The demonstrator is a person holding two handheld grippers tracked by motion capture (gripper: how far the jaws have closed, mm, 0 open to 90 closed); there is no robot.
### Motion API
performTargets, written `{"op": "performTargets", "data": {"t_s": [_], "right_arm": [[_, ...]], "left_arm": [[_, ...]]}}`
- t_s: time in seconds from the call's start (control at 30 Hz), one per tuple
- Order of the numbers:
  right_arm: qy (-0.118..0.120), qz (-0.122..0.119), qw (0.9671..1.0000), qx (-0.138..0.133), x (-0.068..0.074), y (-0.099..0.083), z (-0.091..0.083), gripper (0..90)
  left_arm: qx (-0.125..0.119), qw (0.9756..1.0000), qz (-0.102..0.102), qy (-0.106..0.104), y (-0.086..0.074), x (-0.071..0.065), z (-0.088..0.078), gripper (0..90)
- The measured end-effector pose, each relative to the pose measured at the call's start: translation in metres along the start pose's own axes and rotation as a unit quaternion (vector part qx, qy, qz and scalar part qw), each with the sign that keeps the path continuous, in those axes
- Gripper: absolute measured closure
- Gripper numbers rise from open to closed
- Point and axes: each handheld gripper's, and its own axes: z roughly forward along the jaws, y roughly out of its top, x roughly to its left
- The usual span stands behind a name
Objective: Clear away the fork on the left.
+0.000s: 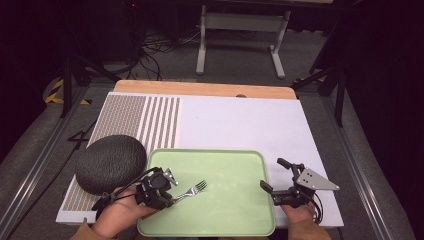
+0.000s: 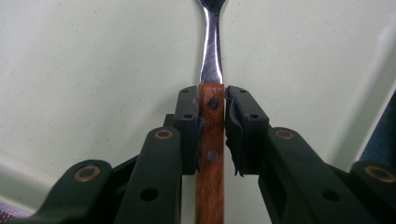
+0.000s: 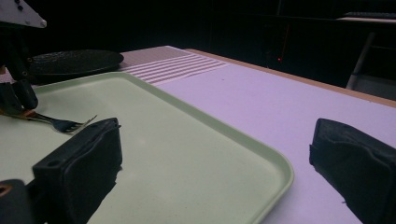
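Observation:
A fork [image 1: 195, 189] with a wooden handle [image 2: 210, 186] and metal tines lies on the pale green tray [image 1: 220, 160], tines pointing to the upper right. My left gripper [image 1: 169, 199] has its jaws on either side of the handle. In the left gripper view [image 2: 212, 100] one pad touches the wood and the other stands a sliver off it. My right gripper [image 1: 273, 173] is open and holds nothing, at the tray's right rim. In the right gripper view [image 3: 215, 158] one jaw is over the tray [image 3: 187, 140] and the other over the white board.
A dark, textured round dome [image 1: 111, 162] sits left of the tray on the striped part [image 1: 140, 117] of the white board [image 1: 240, 125]. The wooden table edge runs along the back. Beyond it are a frame's legs and cables on the floor.

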Motion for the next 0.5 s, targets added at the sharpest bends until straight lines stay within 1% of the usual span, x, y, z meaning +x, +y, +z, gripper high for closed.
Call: {"op": "performTargets", "data": {"t_s": [0.07, 0.1, 0.17, 0.2, 0.27, 0.3, 0.33, 0.37, 0.4, 0.47, 0.5], "right_arm": [[0.000, 0.000, 1.0000, 0.000, 0.000, 0.000, 0.000, 3.1], [0.000, 0.000, 1.0000, 0.000, 0.000, 0.000, 0.000, 3.1], [-0.001, 0.000, 1.0000, 0.000, 0.000, 0.000, 0.000, 3.1], [-0.001, 0.000, 1.0000, 0.000, 0.000, 0.000, 0.000, 3.1], [-0.001, 0.001, 1.0000, 0.000, 0.000, 0.000, 0.000, 3.1], [-0.002, 0.001, 1.0000, 0.000, 0.000, 0.000, 0.000, 3.1], [-0.002, 0.001, 1.0000, 0.000, 0.000, 0.000, 0.000, 3.1], [-0.002, 0.001, 1.0000, 0.000, 0.000, 0.000, 0.000, 3.1], [-0.002, 0.001, 1.0000, 0.000, 0.000, 0.000, 0.000, 3.1], [-0.002, 0.001, 1.0000, 0.001, 0.000, 0.000, 0.000, 3.1], [-0.002, 0.000, 1.0000, 0.001, 0.000, 0.000, 0.000, 3.1]], "left_arm": [[-0.010, 1.0000, -0.002, 0.000, 0.000, 0.000, -0.002, 70.3], [-0.010, 0.9999, -0.001, -0.002, 0.000, 0.000, -0.004, 68.5], [-0.022, 0.9997, 0.001, -0.008, 0.000, 0.000, -0.006, 62.8], [-0.027, 0.9996, 0.003, -0.011, 0.001, 0.000, -0.007, 60.4], [-0.040, 0.9990, 0.011, -0.017, 0.002, -0.002, -0.010, 58.5], [-0.040, 0.9990, 0.011, -0.017, 0.002, -0.002, -0.010, 60.0], [-0.046, 0.9984, 0.027, -0.018, 0.003, -0.004, -0.013, 65.4], [-0.049, 0.9981, 0.033, -0.017, 0.004, -0.004, -0.014, 70.1], [-0.049, 0.9981, 0.033, -0.017, 0.004, -0.004, -0.014, 74.2], [-0.058, 0.9971, 0.048, -0.009, 0.007, -0.005, -0.016, 82.2], [-0.062, 0.9966, 0.052, -0.010, 0.008, -0.006, -0.016, 83.9]]}}
